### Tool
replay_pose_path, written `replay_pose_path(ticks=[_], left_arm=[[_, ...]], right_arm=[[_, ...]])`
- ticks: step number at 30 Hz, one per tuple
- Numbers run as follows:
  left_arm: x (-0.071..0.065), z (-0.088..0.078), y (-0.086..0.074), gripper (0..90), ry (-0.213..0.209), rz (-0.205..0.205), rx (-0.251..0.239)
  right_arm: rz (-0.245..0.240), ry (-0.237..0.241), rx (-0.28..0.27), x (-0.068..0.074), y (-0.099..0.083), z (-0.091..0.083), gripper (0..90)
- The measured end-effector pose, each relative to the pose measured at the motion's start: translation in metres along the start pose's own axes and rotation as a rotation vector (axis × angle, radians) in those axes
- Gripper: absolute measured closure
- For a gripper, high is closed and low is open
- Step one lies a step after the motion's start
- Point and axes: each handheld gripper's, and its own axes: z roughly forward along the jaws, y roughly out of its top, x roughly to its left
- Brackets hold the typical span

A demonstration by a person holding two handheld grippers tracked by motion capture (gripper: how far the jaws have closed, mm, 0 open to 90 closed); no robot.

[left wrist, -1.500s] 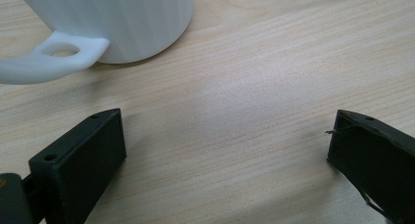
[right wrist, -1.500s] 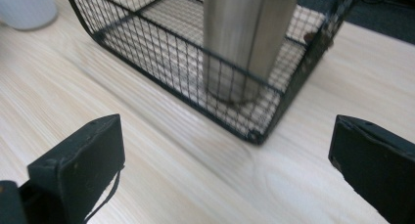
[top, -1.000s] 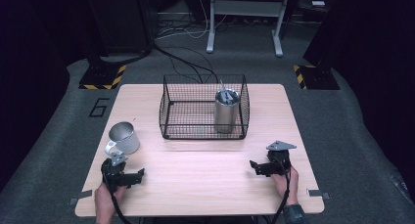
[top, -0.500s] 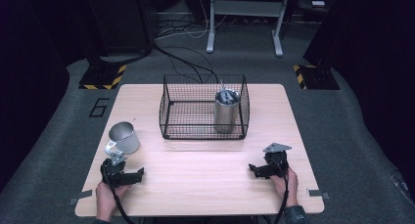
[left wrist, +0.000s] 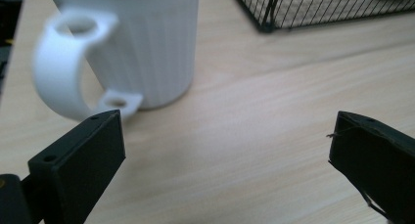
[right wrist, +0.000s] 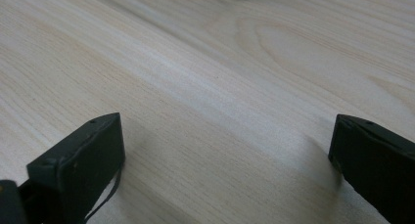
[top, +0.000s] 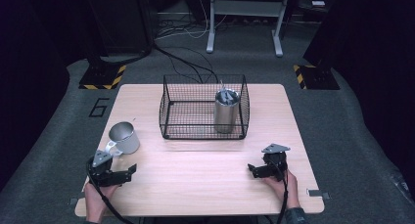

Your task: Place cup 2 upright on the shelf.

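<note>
Wooden table [top: 205, 170] bears ribbed white mug [left wrist: 142, 43], upright, handled.

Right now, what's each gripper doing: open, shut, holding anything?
Left gripper: jaws open, holding nothing; the white mug stands just ahead.
Right gripper: jaws open, holding nothing, over bare table.

My table [top: 195, 185] is pale, matt wood with fine grain. Near its left edge, the mug [left wrist: 147, 43] looks smooth white, faintly ribbed. I see a thin black wire basket [top: 169, 111], a brushed-metal tumbler [top: 226, 114] and matt black left gripper [left wrist: 227, 150] plastic.
</note>
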Motion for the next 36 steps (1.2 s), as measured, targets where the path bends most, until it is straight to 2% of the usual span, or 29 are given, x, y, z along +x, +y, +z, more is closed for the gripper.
replay_pose_path(ticks=[1, 2, 6, 8, 11, 14, 18, 20, 23, 29, 36], left_arm=[[0.002, -0.008, 0.009, 0.1, 0.006, 0.008, -0.032], [0.002, -0.008, 0.009, 0.1, 0.006, 0.008, -0.032], [0.009, -0.015, 0.027, 0.0, 0.027, 0.03, -0.066], [0.014, -0.013, 0.035, 0.0, 0.029, 0.038, -0.069], [0.026, -0.004, 0.044, 0.0, 0.007, 0.018, -0.065], [0.034, 0.005, 0.051, 0.0, 0.003, 0.005, -0.065], [0.04, 0.017, 0.058, 0.0, -0.004, -0.008, -0.069], [0.043, 0.023, 0.061, 0.0, -0.018, -0.011, -0.042], [0.046, 0.033, 0.064, 0.0, -0.013, -0.004, -0.028], [0.047, 0.044, 0.068, 0.0, 0.009, 0.02, -0.015], [0.048, 0.055, 0.071, 0.2, 0.052, 0.024, 0.017]], right_arm=[[0.001, -0.002, 0.0, 0.0, 0.0, 0.0, 0.0], [0.001, -0.002, 0.0, 0.0, 0.0, 0.0, 0.0], [0.004, -0.007, -0.005, 0.0, 0.0, 0.001, 0.0], [0.008, -0.008, -0.003, 0.001, 0.0, 0.001, 0.0], [0.009, -0.01, 0.004, 0.001, 0.001, 0.001, 0.0], [0.009, -0.01, 0.004, 0.001, 0.001, 0.001, 0.0], [0.008, -0.008, 0.003, 0.001, 0.001, 0.001, 0.0], [0.013, -0.008, 0.002, 0.001, 0.001, 0.001, 0.0], [0.009, -0.009, 0.001, 0.001, 0.001, 0.001, 0.0], [0.01, -0.008, 0.002, 0.001, 0.001, 0.001, 0.0], [0.012, -0.008, 0.003, 0.001, 0.001, 0.001, 0.0]])
